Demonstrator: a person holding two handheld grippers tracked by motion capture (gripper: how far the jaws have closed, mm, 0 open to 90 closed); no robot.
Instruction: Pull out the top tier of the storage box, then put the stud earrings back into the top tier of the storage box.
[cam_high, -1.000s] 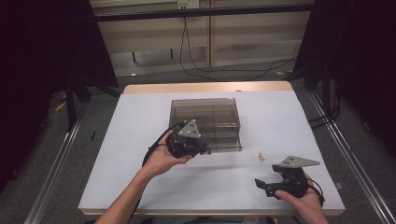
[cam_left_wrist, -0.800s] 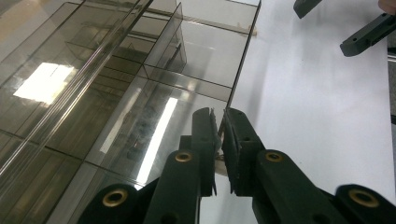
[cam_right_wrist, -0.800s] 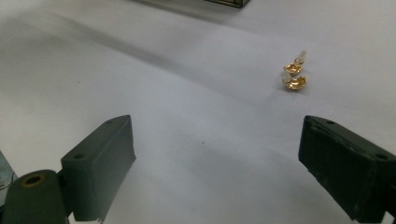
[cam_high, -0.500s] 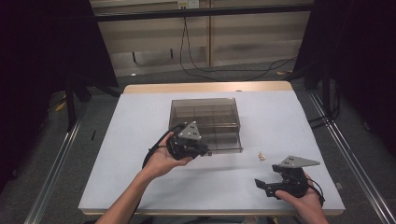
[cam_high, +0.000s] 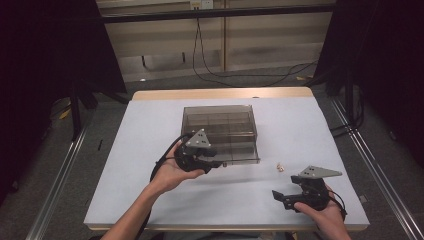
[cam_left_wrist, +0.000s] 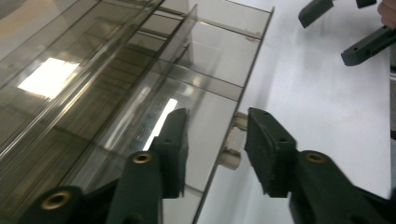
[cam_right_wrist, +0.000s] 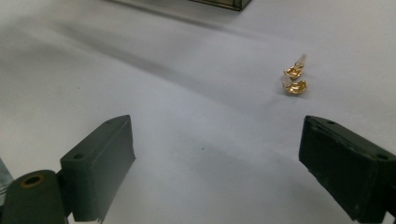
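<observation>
A white table (cam_high: 150, 150) with a pale wooden edge is seen in a dim room. Dark curtains are hung at both sides, and black cables are trailed across the grey floor behind it. No words or labels can be read anywhere.

A clear smoky plastic box (cam_high: 220, 132) with small compartments inside is set near the middle of the table. A drawer is pulled out a little at its front. The left gripper (cam_high: 220, 162) is held at that front edge. In the left gripper view, its jaws are placed on either side of the drawer front (cam_left_wrist: 219, 140), where a small clear knob (cam_left_wrist: 233, 142) sticks out. A gap is seen between the pads and the plastic, so the jaws are not squeezed shut.

Two small gold earrings (cam_right_wrist: 295, 78) are laid together on the bare table, to the right of the box. The right gripper (cam_high: 280, 197) is held low near the front edge, its jaws spread wide with nothing between them, and the earrings are seen a little way ahead of it
</observation>
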